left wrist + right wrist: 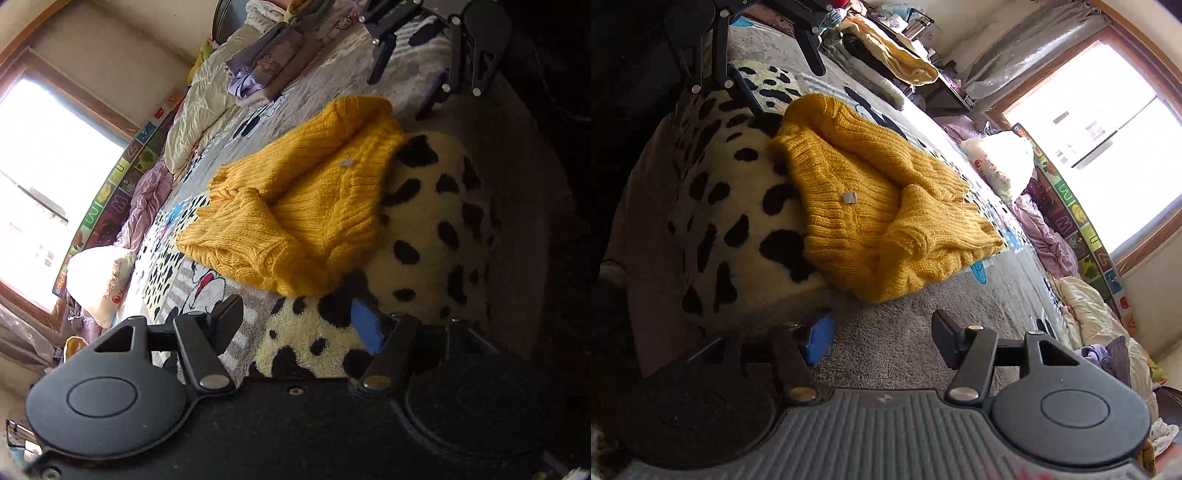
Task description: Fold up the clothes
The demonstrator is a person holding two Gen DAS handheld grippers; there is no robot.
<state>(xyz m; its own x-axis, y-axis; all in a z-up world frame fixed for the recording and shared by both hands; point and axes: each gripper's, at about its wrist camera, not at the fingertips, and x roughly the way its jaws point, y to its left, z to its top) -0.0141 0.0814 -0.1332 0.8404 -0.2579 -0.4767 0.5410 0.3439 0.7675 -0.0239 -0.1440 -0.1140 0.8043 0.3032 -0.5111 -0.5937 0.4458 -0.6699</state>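
Both fingers (364, 325) of my left gripper (295, 321) and right gripper (879, 332) spread released, grasping nothing, near the folded mustard-yellow ribbed knit sweater (295, 206) at the spotted fleece bed's (436, 229) edge.

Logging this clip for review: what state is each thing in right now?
Sweater: partly folded, sleeve laid across the body, lying on the blanket, not held.
Left tool: open, empty, short of the sweater.
Right tool: open, empty, short of the sweater.
Purple clothes: folded, stacked further up the bed.
Blanket: spread under the sweater.

1 yellow sweater (295, 206), 1 spotted blanket (436, 229), 1 purple clothes pile (258, 70), 1 white pillow (99, 280).
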